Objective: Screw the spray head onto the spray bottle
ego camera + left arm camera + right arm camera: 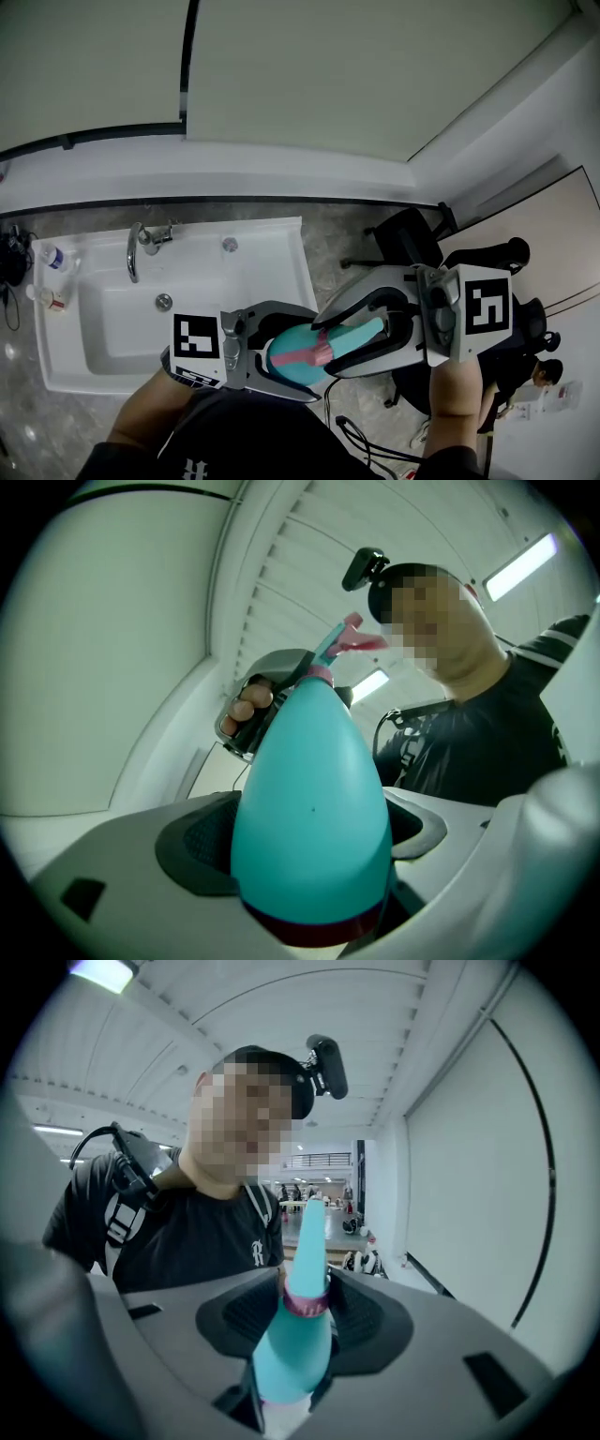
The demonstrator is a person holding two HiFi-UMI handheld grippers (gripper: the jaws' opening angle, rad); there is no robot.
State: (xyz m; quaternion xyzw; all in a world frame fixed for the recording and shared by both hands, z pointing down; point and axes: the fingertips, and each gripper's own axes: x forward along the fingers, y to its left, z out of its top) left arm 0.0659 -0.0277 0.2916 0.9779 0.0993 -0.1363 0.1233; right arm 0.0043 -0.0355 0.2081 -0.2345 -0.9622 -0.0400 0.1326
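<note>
A teal egg-shaped spray bottle (289, 367) with a dark red base band lies level in front of my chest. My left gripper (300, 361) is shut on its body; the left gripper view has the bottle (311, 808) filling the gap between the pads. The spray head (361, 337) is teal with a pink collar (319, 349) and sits at the bottle's neck. My right gripper (342, 339) comes in from the right and is shut on it. In the right gripper view the pink ring (307, 1303) sits between the dark pads. The pink trigger (361, 641) shows past the bottle's tip.
A white sink (281, 246) with a chrome faucet (141, 246) stands below at the left, with small bottles (54, 256) on its left rim. A black office chair (408, 239) is to the right. A seated person (539, 375) is at the lower right.
</note>
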